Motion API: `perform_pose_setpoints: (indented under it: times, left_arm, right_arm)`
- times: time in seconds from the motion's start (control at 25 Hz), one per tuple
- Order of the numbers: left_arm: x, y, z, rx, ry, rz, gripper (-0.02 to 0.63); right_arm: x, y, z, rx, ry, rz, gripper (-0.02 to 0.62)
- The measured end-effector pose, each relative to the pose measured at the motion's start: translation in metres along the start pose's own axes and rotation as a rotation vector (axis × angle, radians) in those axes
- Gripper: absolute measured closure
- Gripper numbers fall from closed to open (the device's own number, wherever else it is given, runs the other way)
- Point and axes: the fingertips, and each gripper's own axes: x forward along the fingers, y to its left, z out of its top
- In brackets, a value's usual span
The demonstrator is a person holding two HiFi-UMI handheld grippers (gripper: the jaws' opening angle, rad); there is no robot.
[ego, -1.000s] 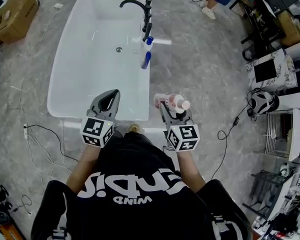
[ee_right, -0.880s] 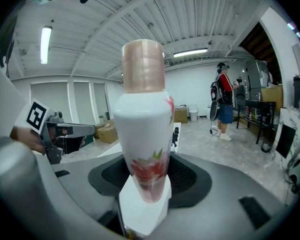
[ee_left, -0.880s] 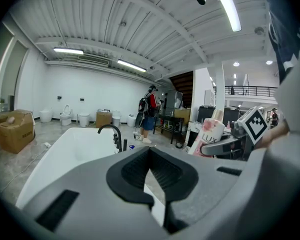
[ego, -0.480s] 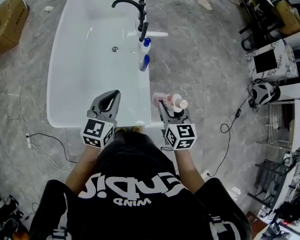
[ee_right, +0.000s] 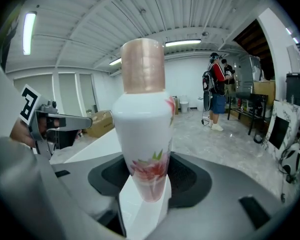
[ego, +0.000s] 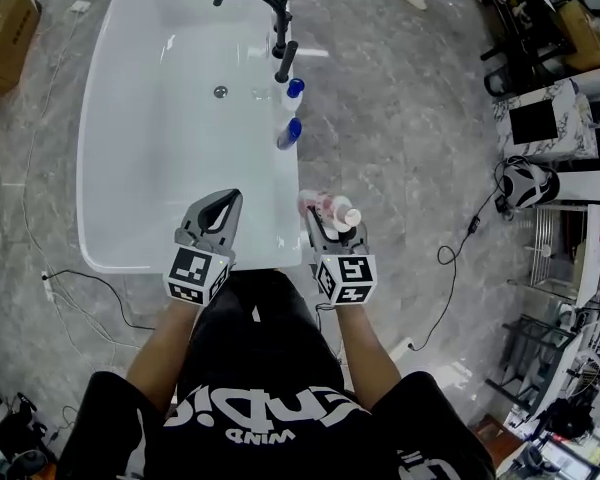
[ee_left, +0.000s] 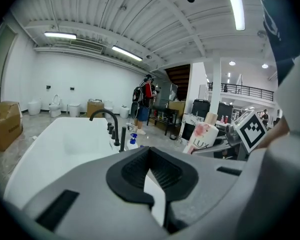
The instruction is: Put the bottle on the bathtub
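Observation:
A white bottle (ego: 332, 208) with a red flower print and a pinkish cap (ee_right: 143, 65) stands upright between the jaws of my right gripper (ego: 322, 218), which is shut on it. In the head view it hangs above the near right corner of the white bathtub (ego: 100, 168), close to the right rim. My left gripper (ego: 221, 202) is over the tub's near end, its jaws together with nothing between them. The left gripper view shows the bottle (ee_left: 202, 138) at right, beyond the tub (ee_left: 55, 146).
A black faucet (ego: 252, 0) with black handles stands on the tub's far right rim. Two blue-capped bottles (ego: 292, 90) (ego: 288, 132) sit on that rim nearer me. A cardboard box (ego: 2, 36) lies far left. Cables (ego: 70, 278) trail on the marble floor. A person (ee_right: 218, 96) stands in the background.
The tub has come closer beneath both grippers. The right gripper with the bottle now hangs nearer the tub's right rim. Both grippers keep their jaw states.

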Motion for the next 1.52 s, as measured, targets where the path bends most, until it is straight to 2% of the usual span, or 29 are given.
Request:
perform_pose_setpoints:
  times: [0.84, 1.16, 1.4, 1.52]
  left_arm:
    - [0.067, 0.056, -0.094, -0.115, 0.103, 0.023, 0.598]
    - [0.076, 0.061, -0.126, -0.145, 0.132, 0.012, 0.598]
    - [0.077, 0.062, -0.138, -0.160, 0.144, 0.010, 0.600]
    - [0.073, 0.060, -0.137, -0.164, 0.142, 0.011, 0.598]
  right_arm:
    - [0.122, -0.022, -0.089, -0.024, 0.129, -0.016, 0.357]
    - [0.140, -0.020, -0.117, -0.031, 0.147, -0.011, 0.357]
    - [0.142, -0.014, -0.120, -0.091, 0.135, -0.004, 0.354]
    - [0.139, -0.012, -0.120, -0.086, 0.131, -0.006, 0.353]
